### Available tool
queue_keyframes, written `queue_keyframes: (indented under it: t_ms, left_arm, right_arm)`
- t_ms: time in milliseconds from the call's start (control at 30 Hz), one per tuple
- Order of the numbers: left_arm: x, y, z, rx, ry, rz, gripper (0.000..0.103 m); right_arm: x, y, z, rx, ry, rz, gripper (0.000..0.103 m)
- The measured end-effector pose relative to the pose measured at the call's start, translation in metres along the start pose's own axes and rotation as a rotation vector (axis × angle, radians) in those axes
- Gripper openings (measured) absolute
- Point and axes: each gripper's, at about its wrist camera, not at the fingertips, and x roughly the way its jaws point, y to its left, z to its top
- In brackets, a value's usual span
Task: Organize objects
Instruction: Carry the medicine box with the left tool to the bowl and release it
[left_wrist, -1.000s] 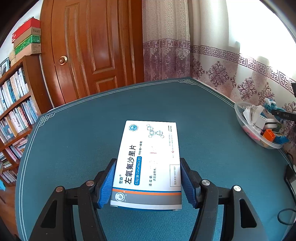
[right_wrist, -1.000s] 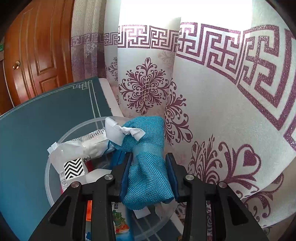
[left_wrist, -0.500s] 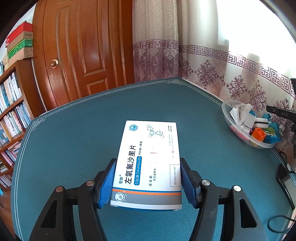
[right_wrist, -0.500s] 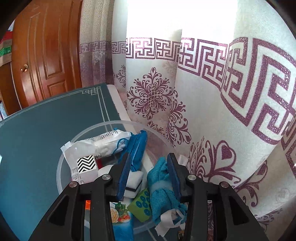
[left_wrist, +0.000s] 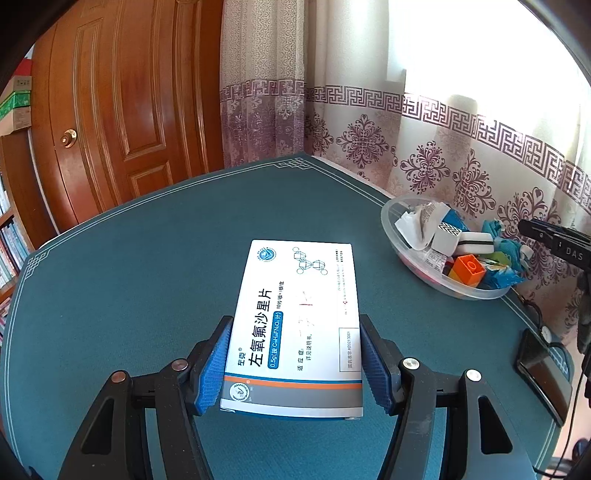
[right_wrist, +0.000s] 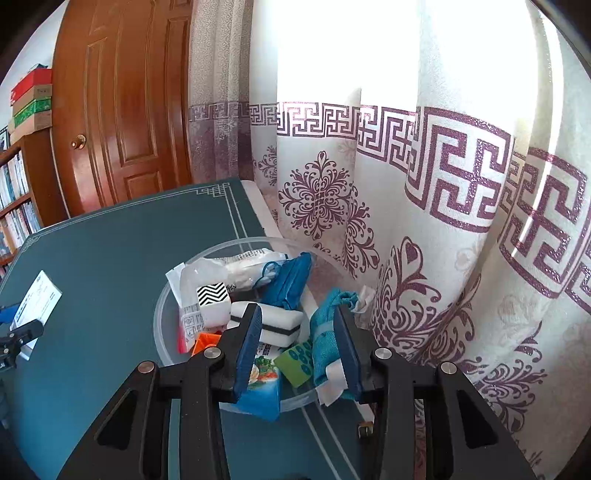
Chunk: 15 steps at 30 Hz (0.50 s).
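Gripping a white and blue medicine box (left_wrist: 295, 325) by its long sides, the left gripper (left_wrist: 295, 363) carries it above the teal table (left_wrist: 129, 280), the blue pads (left_wrist: 212, 373) pressed against both edges and the printed top face turned up. In the right wrist view the same box (right_wrist: 38, 299) shows small at the left edge, over the table (right_wrist: 92, 258).

To the right, at the table's edge against the patterned curtain (left_wrist: 424, 155), sits a clear plastic bowl (left_wrist: 476, 291). It holds a jumble of things: a white plastic packet (right_wrist: 207, 271), a small white box with a black zigzag label (right_wrist: 211, 295), a white sponge with a dark band (right_wrist: 282, 321), an orange toy brick (left_wrist: 468, 269), a folded blue mask (right_wrist: 291, 282), a green spotted item (right_wrist: 299, 360) and a teal mesh pouch (right_wrist: 327, 332) lying at the bowl's right side.

The right gripper (right_wrist: 299, 354) hovers over the near part of the bowl (right_wrist: 162, 314). Its jaws have just been opening and now stand apart with nothing pinched between them; the pouch lies below, just inside the right pad.

Beyond the table stands a wooden door (left_wrist: 122, 110); a dark phone-like slab (left_wrist: 543, 373) lies at the near right edge.
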Motion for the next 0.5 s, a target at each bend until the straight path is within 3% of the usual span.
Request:
queue_keyframes:
  t_ms: [200, 500]
  left_arm:
    - [0.010, -0.034, 0.007, 0.052, 0.009, -0.042, 0.067]
    - [0.018, -0.060, 0.012, 0.078, 0.023, -0.076, 0.067]
  right_arm:
    - [-0.001, -0.009, -0.024, 0.015, 0.046, 0.040, 0.042]
    - [0.030, -0.023, -0.030, 0.080, 0.101, 0.101, 0.042]
